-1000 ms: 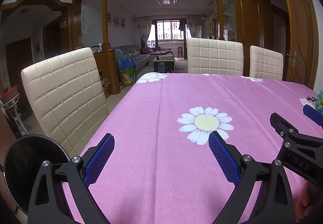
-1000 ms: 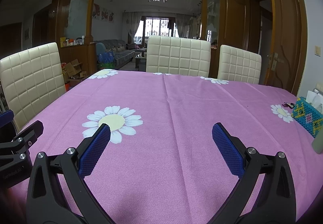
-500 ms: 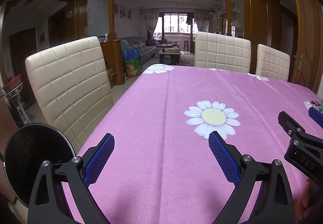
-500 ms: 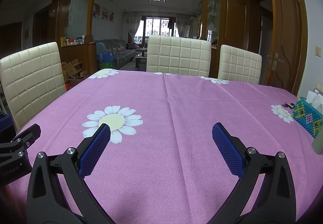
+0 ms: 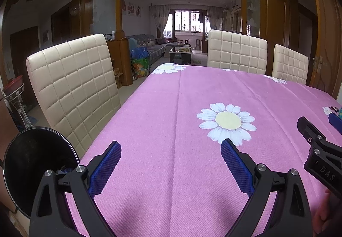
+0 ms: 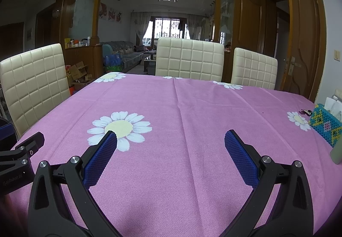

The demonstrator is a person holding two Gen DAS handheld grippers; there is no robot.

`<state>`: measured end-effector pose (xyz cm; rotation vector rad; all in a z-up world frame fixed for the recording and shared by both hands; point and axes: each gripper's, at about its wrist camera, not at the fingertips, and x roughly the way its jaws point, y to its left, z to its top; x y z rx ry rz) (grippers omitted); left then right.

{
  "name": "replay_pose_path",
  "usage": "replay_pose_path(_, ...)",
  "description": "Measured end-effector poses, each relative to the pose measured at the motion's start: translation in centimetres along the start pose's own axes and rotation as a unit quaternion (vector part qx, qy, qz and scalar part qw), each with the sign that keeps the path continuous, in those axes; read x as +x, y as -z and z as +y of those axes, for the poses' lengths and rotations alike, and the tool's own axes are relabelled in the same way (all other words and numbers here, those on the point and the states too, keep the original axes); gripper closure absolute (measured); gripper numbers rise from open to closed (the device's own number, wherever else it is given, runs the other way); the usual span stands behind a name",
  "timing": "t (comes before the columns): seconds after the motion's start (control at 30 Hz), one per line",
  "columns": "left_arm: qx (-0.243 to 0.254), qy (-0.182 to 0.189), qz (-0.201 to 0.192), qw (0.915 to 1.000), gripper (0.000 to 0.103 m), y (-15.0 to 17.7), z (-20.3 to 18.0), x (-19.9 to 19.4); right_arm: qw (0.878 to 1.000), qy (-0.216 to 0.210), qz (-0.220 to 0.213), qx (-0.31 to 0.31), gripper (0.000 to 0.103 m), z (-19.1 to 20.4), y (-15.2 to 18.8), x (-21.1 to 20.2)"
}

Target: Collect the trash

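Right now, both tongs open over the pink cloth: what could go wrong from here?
1. No clear trash is visible on the tablecloth; a grab may pinch and drag the fabric.
2. The beaded box and small dark bits near the right edge could be mistaken for trash.
3. The left tongs and right tongs sit close together; reaching across may make them collide.

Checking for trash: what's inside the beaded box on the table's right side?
White tissue sticks out of the beaded box. Its walls hide anything deeper inside.
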<state>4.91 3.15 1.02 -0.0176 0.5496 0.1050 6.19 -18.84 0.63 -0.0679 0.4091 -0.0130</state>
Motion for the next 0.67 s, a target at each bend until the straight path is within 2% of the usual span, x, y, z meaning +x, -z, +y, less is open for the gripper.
replay_pose_path(0.23,0.002,-0.005,-0.006,1.0000,0.011,0.02,-0.16,-0.17,1.000,-0.001,0.001,0.000,0.004,-0.01,0.03,0.09)
replay_pose_path(0.67,0.005,-0.013,0.012,0.9998,0.011,-0.07,-0.29,0.54,1.000,0.000,0.002,0.000,0.004,-0.01,-0.01,0.09)
